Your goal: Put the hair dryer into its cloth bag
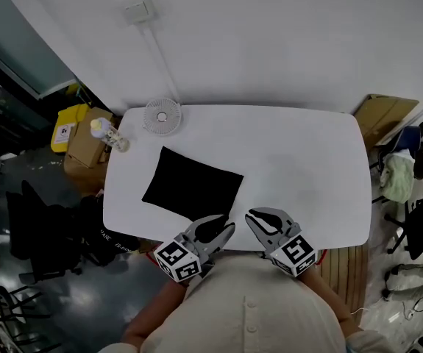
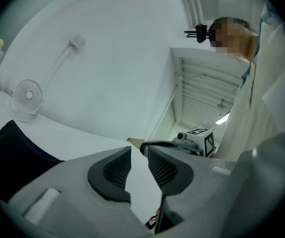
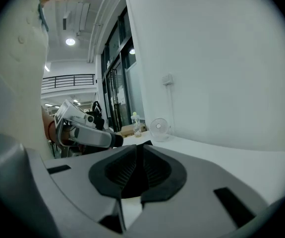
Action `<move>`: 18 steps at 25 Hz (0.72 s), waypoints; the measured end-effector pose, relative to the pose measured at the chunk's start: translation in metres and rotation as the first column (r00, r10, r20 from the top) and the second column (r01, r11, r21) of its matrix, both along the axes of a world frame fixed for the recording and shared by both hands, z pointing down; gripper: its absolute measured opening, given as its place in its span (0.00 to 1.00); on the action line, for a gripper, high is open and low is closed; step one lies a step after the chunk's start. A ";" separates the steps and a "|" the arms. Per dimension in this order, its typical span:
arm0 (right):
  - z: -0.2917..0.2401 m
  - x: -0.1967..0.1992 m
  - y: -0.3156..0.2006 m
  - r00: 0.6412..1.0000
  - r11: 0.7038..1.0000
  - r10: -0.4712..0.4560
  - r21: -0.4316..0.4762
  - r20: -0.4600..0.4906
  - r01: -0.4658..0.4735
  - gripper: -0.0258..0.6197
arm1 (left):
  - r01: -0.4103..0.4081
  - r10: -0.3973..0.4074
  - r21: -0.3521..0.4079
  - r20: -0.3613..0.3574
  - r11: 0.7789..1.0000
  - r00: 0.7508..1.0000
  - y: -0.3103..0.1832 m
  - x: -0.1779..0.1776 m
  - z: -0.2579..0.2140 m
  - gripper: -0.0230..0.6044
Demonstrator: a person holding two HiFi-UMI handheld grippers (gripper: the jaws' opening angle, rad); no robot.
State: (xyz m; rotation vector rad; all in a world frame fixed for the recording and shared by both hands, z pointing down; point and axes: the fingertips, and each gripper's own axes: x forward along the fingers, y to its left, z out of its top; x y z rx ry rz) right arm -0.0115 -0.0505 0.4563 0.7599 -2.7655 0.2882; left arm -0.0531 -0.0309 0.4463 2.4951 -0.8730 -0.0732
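Cloth bag: the black cloth bag (image 1: 193, 184) lies flat on the white table (image 1: 307, 160), left of centre and turned cornerwise; what is inside it cannot be told.
Left gripper: the left gripper (image 1: 228, 224) is at 5 o'clock from the bag, just off its near corner, over the table's near edge. Its fingers stand apart with a clear gap and nothing between them.
Right gripper: the right gripper (image 1: 251, 218) is just beside the left one, at its 3 o'clock; its fingers are closed tip to tip, with nothing in their grip.
Fan: a small white fan (image 1: 162, 115) stands at 11 o'clock from the bag, at the table's far edge. Its cord runs up the wall to a socket (image 1: 138, 9).
Bottle: a small bottle (image 1: 109, 134) stands at 10 o'clock from the bag, on the table's far left corner.
Box: a cardboard box (image 1: 84, 147) sits on the floor, just past that corner.
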 end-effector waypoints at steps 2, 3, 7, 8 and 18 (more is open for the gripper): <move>-0.007 0.000 0.004 1.000 1.000 0.002 0.012 0.012 -0.002 0.11 | 0.004 -0.004 0.016 -0.009 1.000 1.000 0.004 -0.001 -0.006 0.16; -0.010 0.000 0.005 1.000 1.000 0.001 0.018 0.016 -0.002 0.10 | 0.006 -0.006 0.024 -0.014 1.000 1.000 0.005 -0.002 -0.010 0.12; -0.017 0.000 0.009 1.000 1.000 0.011 0.016 0.025 -0.011 0.07 | 0.004 -0.003 0.045 -0.010 0.999 1.000 0.009 -0.006 -0.017 0.05; -0.019 0.000 0.009 0.999 1.000 0.016 0.016 0.028 -0.016 0.07 | 0.003 -0.003 0.047 -0.006 0.999 1.000 0.010 -0.008 -0.017 0.05; -0.016 -0.005 0.013 1.000 0.999 0.014 0.034 -0.028 -0.013 0.07 | -0.001 0.001 0.025 -0.032 1.000 0.999 0.018 -0.017 -0.012 0.05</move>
